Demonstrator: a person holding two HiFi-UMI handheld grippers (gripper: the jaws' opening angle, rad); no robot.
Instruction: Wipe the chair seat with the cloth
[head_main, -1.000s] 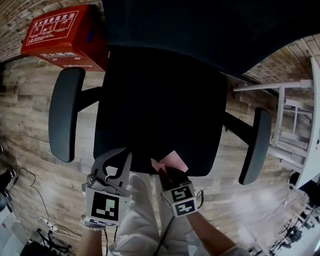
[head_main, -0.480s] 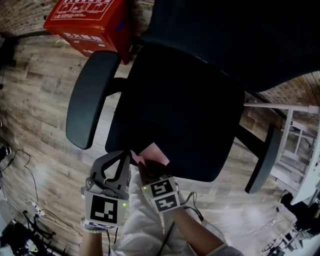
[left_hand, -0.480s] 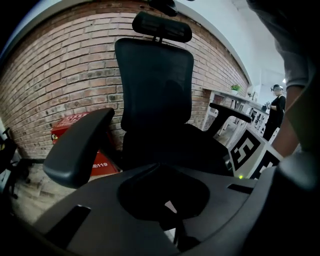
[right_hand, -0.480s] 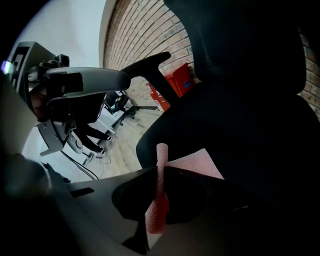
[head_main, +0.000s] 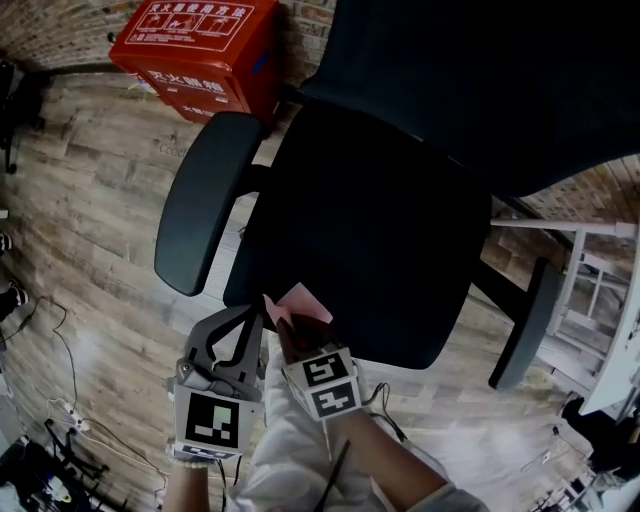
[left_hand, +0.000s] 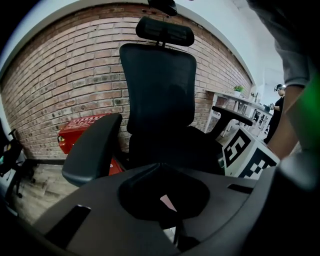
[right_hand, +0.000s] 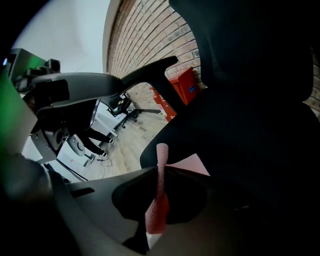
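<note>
The black chair seat (head_main: 365, 225) fills the middle of the head view, its backrest (head_main: 480, 70) above it. A pink cloth (head_main: 298, 304) lies on the seat's front left corner, pinched in my right gripper (head_main: 297, 325), which is shut on it. In the right gripper view the cloth (right_hand: 159, 207) stands as a folded strip between the jaws, with a flap spread on the seat (right_hand: 240, 130). My left gripper (head_main: 248, 322) hovers just left of the cloth at the seat's edge, shut with nothing held. Its jaws (left_hand: 158, 167) meet in front of the seat (left_hand: 170, 145).
The left armrest (head_main: 205, 200) and right armrest (head_main: 525, 320) flank the seat. A red box (head_main: 200, 50) stands on the wooden floor (head_main: 90, 220) beside the chair, against a brick wall (left_hand: 60, 85). White table legs (head_main: 590, 290) are at the right. Cables (head_main: 50, 400) lie at bottom left.
My right gripper has dragged the cloth leftward along the seat's front edge to its left corner, close beside the left gripper. The head view has shifted with it.
</note>
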